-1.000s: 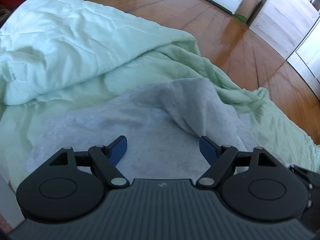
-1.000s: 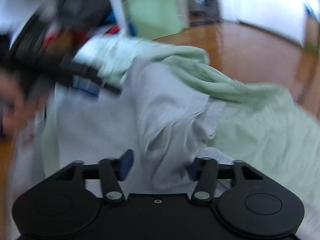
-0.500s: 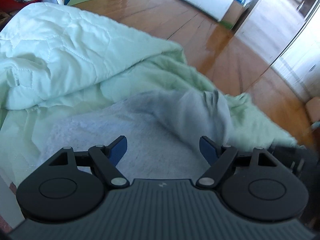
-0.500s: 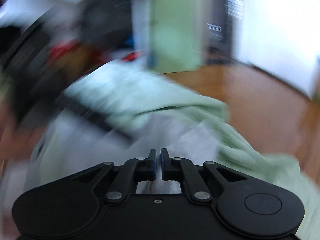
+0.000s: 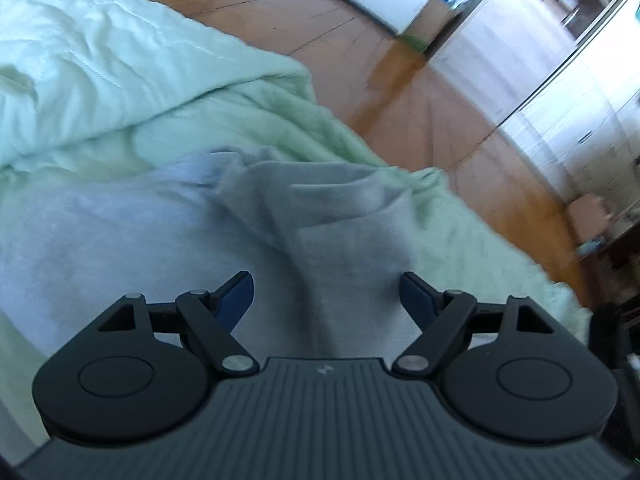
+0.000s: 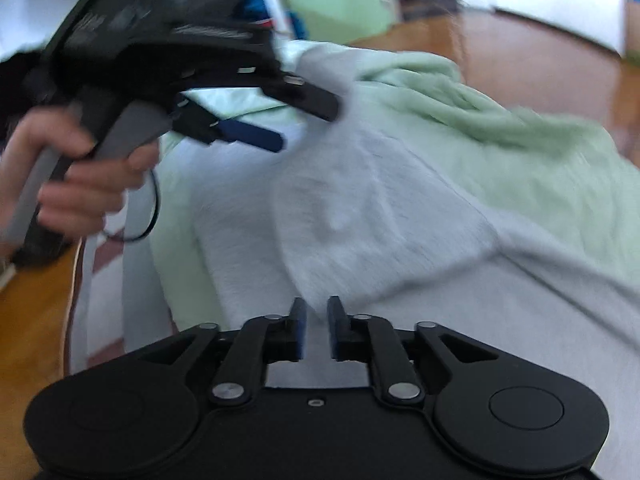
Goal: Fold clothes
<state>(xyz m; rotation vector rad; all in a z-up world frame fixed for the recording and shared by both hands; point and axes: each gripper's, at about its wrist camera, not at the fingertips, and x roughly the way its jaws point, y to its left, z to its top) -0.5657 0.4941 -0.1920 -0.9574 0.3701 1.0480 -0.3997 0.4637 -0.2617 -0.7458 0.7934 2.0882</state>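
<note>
Only right view showed hand (image 6: 76, 184). Left tongs (image 5: 327, 294) gaped wide over grey garment (image 5: 160, 240); right tongs (image 6: 317, 330) narrowly parted, grip unclear.

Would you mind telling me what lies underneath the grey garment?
The grey garment rests on a pale green quilt, which shows around its edges. Whatever supports the quilt is covered, so I cannot tell.

I am working in a home, most likely a bedroom. A pale green quilt (image 5: 120, 80) lies rumpled across a bed, near and to the left. Beyond it a polished wooden floor (image 5: 400, 92) runs to white cabinet doors (image 5: 580, 128) on the far right.
</note>
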